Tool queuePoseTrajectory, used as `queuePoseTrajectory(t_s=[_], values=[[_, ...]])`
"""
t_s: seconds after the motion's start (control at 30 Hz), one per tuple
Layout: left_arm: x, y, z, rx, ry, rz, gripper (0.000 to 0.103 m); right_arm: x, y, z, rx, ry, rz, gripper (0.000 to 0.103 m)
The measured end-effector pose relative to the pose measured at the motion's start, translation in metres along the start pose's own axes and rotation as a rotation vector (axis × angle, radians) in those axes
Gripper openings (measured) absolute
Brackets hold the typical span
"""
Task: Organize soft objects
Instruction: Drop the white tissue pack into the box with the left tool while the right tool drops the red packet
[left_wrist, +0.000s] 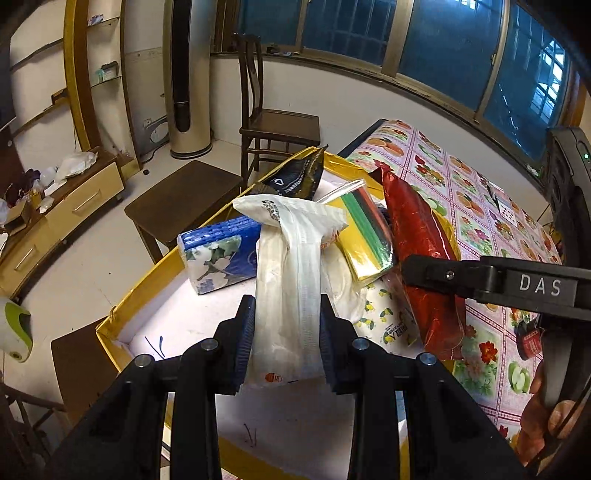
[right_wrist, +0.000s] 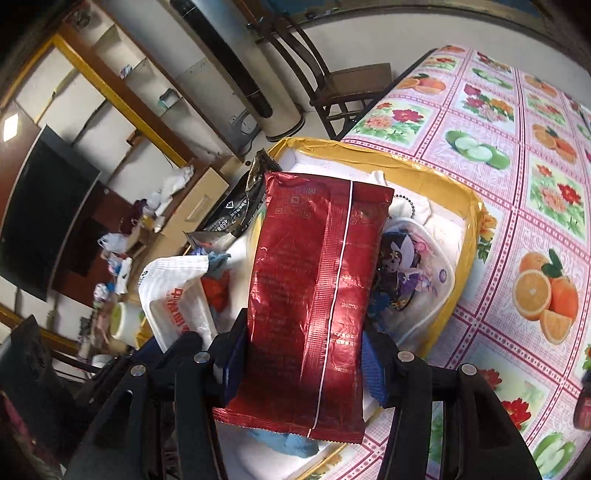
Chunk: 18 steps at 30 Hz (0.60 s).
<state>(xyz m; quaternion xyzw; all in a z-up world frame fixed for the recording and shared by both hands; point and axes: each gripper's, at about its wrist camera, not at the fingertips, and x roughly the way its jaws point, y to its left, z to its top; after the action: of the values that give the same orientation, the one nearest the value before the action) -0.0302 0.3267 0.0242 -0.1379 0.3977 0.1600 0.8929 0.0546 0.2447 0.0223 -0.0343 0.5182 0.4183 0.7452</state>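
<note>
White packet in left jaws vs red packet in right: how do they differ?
The white packet is matte, translucent plastic; the red packet is shiny foil. The white packet looks narrower and crumpled at its top; the red packet is wider and smoother, with a straight back seam. Shared: each is clamped in one gripper, left gripper and right gripper, over the yellow-rimmed box.

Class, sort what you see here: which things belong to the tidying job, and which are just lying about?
Job: left gripper gripping white packet; right gripper gripping red packet; yellow-edged box; blue tissue pack.
Lying about: wooden chair; floral tablecloth.
</note>
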Motion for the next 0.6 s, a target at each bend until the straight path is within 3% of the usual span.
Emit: queuePoseTrajectory(t_s=[0.47,0.6], values=[[0.004,0.002,-0.015,0.004,-0.064,0.082,0.03,0.011,0.026,-0.018,-0.126,-0.054,-0.172,0.058],[0.004,0.002,-0.017,0.008,-0.084,0.111,0.031,0.012,0.031,-0.022,-0.153,-0.066,-0.187,0.061]])
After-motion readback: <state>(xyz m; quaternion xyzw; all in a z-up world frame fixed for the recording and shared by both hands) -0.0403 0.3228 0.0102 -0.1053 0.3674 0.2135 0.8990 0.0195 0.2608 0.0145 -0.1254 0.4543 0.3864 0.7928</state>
